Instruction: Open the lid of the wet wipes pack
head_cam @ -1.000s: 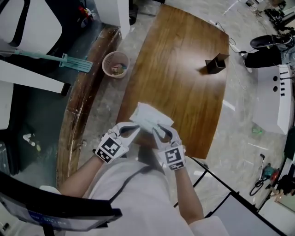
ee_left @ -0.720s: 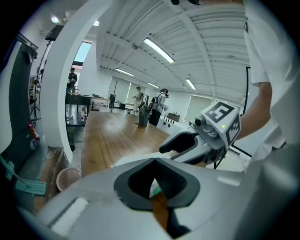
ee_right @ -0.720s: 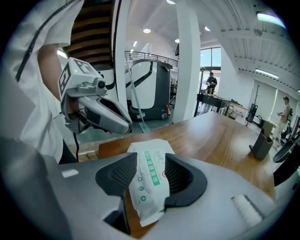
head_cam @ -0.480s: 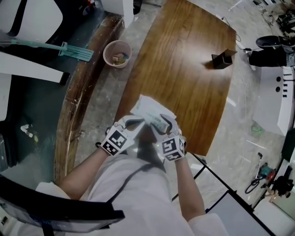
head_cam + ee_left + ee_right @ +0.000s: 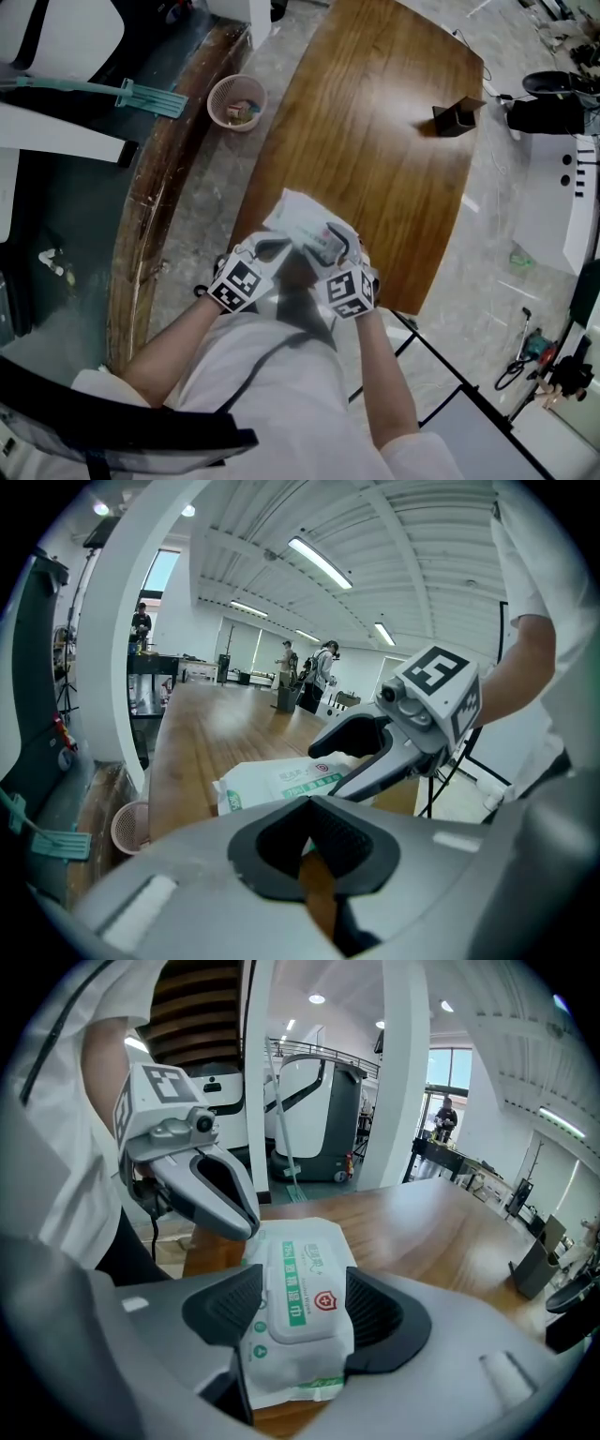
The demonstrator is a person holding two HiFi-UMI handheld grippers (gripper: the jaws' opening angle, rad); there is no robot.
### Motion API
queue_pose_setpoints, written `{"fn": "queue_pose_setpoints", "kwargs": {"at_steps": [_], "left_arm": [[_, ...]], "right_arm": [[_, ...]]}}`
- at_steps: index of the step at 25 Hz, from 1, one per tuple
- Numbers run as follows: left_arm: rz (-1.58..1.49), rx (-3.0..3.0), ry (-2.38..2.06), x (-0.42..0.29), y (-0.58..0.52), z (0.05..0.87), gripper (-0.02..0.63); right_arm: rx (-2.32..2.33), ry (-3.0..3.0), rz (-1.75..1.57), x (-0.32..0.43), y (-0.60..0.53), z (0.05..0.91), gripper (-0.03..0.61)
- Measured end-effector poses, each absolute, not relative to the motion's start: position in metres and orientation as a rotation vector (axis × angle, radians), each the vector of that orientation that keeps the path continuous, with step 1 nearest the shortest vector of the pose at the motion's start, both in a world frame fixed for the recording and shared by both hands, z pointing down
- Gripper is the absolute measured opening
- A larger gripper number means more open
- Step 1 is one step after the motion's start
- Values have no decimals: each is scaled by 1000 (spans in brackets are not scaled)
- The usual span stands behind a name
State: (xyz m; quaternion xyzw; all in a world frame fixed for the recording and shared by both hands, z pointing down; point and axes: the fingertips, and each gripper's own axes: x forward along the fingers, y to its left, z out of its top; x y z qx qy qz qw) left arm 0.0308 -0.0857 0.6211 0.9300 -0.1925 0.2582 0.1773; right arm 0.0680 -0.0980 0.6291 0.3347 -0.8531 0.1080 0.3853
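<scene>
The long wooden worktop [image 5: 375, 131] runs away from the person, and the wet wipes pack [image 5: 295, 223] lies at its near end, close to the edge. On the floor to the left lie a teal mop [image 5: 141, 96] and a pink basket [image 5: 236, 100]. The right tool [image 5: 302, 1309] straddles the pack, its two dark pads pressed against the pack's sides on either side of the lid [image 5: 298, 1283], which lies flat and shut. The left tool [image 5: 314, 836] sits at the pack's near left corner, jaws a little apart with only bare wood showing between them. A small dark holder [image 5: 455, 117] stands well apart at the far end.
</scene>
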Motion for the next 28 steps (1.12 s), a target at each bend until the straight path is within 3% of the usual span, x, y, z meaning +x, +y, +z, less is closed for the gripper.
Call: {"fn": "queue_pose_setpoints", "kwargs": {"at_steps": [28], "left_arm": [[818, 2562, -497, 42, -82, 653, 5]], "right_arm": [[770, -2183, 391, 69, -100, 639, 262]]}}
